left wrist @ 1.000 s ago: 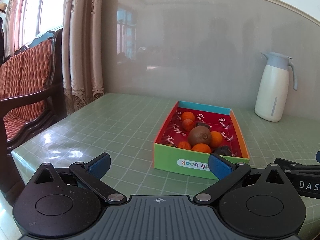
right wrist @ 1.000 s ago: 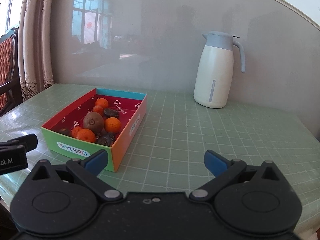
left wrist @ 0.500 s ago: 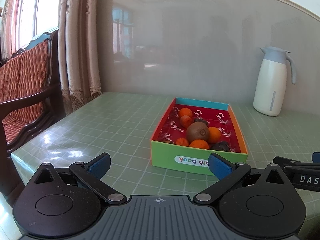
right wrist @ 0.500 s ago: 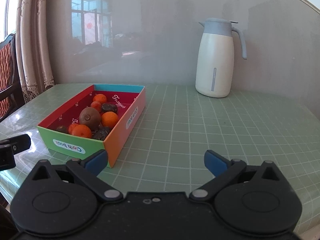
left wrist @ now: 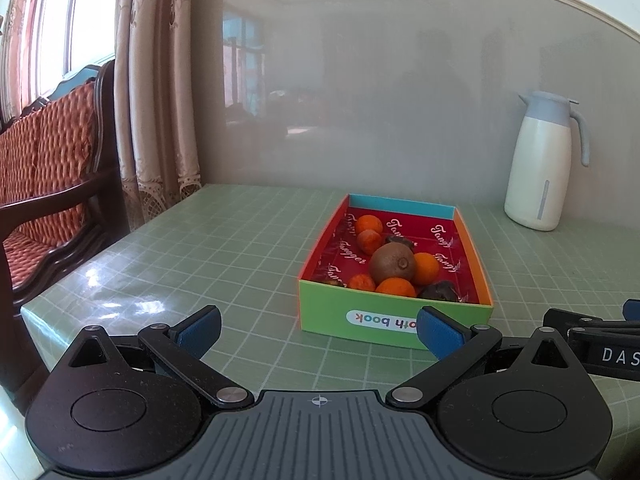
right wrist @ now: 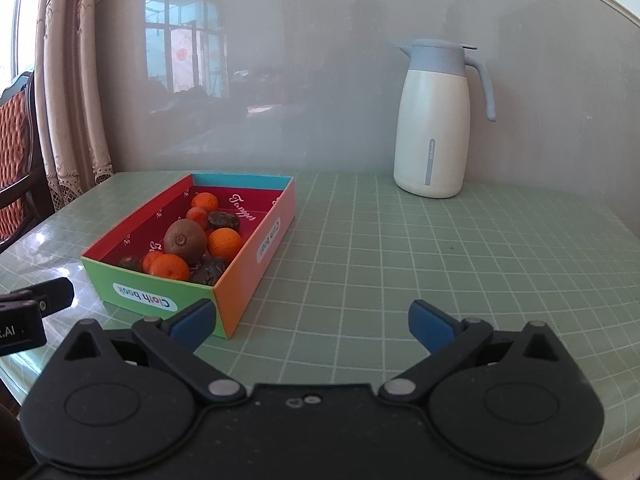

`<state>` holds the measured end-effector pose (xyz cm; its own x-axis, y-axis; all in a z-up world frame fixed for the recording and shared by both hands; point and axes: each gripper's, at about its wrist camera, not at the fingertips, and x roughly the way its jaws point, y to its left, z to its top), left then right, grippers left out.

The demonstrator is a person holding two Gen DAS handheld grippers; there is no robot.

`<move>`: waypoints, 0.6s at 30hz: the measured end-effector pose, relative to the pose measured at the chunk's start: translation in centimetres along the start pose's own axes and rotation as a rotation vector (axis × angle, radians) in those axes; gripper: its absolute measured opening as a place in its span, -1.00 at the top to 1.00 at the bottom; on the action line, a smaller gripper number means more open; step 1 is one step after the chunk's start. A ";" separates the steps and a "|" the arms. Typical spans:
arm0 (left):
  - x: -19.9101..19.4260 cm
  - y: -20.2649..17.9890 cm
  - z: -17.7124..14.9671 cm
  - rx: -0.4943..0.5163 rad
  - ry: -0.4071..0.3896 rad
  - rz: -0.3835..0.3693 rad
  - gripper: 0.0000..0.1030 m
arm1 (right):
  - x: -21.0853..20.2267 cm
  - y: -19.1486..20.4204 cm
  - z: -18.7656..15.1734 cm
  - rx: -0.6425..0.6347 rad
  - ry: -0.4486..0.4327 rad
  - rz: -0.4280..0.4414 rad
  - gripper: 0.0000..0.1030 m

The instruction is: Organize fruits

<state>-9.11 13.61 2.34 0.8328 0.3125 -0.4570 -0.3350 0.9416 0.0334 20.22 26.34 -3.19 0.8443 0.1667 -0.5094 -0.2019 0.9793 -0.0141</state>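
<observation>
Blue-padded fingers of the left gripper (left wrist: 318, 330) and the right gripper (right wrist: 310, 326) stand wide apart, both empty, low over the green checked table (right wrist: 400, 264). At about eleven o'clock from the right gripper sits a colourful cardboard box (right wrist: 240, 264) holding all the fruit in view: a kiwi (right wrist: 185, 241), small oranges (right wrist: 224, 244) and dark fruits (right wrist: 208, 272), loosely mixed. A white thermos (right wrist: 434, 136) stands at one o'clock. This fits either fruit just gathered or awaiting sorting.
</observation>
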 end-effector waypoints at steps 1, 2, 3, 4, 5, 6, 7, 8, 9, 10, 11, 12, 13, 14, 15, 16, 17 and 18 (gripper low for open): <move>0.0 0.0 0.0 0.003 0.001 -0.002 -1.00 | 0.0 0.0 0.0 -0.001 -0.001 0.000 -1.00; 0.0 -0.1 0.0 0.005 0.001 -0.002 -1.00 | 0.0 0.1 0.0 -0.003 -0.002 0.000 -1.00; 0.0 -0.1 0.0 0.007 0.000 -0.001 -1.00 | 0.0 0.1 0.0 -0.005 -0.002 -0.001 -1.00; 0.0 -0.1 0.0 0.008 -0.001 -0.002 -1.00 | 0.0 0.1 0.1 -0.007 -0.003 0.000 -1.00; 0.0 -0.1 0.0 0.009 -0.001 -0.003 -1.00 | -0.1 0.2 0.1 -0.008 -0.004 0.000 -1.00; 0.0 -0.1 0.0 0.009 -0.001 -0.003 -1.00 | -0.1 0.2 0.1 -0.009 -0.004 -0.001 -1.00; 0.0 -0.1 0.0 0.009 0.000 -0.004 -1.00 | -0.1 0.2 0.1 -0.010 -0.005 -0.001 -1.00; 0.0 -0.1 0.0 0.009 0.001 -0.005 -1.00 | -0.1 0.2 0.1 -0.011 -0.005 -0.001 -1.00; 0.0 -0.1 0.0 0.009 0.001 -0.005 -1.00 | -0.1 0.2 0.1 -0.012 -0.005 -0.001 -1.00; 0.0 -0.1 0.0 0.009 0.001 -0.006 -1.00 | -0.1 0.3 0.2 -0.013 -0.006 -0.001 -1.00; 0.0 -0.1 0.0 0.009 0.001 -0.007 -1.00 | -0.2 0.3 0.2 -0.014 -0.008 -0.001 -1.00; 0.0 -0.1 0.0 0.009 0.001 -0.008 -1.00 | -0.2 0.3 0.2 -0.014 -0.008 -0.001 -1.00; 0.0 -0.1 0.0 0.010 0.002 -0.008 -1.00 | -0.2 0.3 0.2 -0.015 -0.009 -0.002 -1.00; 0.0 -0.1 0.0 0.011 0.002 -0.008 -1.00 | -0.2 0.3 0.2 -0.015 -0.010 -0.002 -1.00; 0.0 -0.2 0.0 0.012 0.003 -0.008 -1.00 | -0.2 0.3 0.2 -0.016 -0.010 -0.001 -1.00; 0.0 -0.2 0.0 0.014 0.004 -0.007 -1.00 | -0.3 0.4 0.3 -0.017 -0.011 -0.001 -1.00; 0.0 -0.2 0.1 0.015 0.006 -0.007 -1.00 | -0.3 0.4 0.3 -0.017 -0.013 -0.001 -1.00; 0.0 -0.3 0.1 0.017 0.006 -0.009 -1.00 | -0.3 0.4 0.4 -0.018 -0.014 -0.001 -1.00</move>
<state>-9.01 13.37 2.41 0.8328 0.3036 -0.4630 -0.3204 0.9463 0.0443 20.07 26.70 -2.71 0.8513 0.1669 -0.4974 -0.2095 0.9773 -0.0306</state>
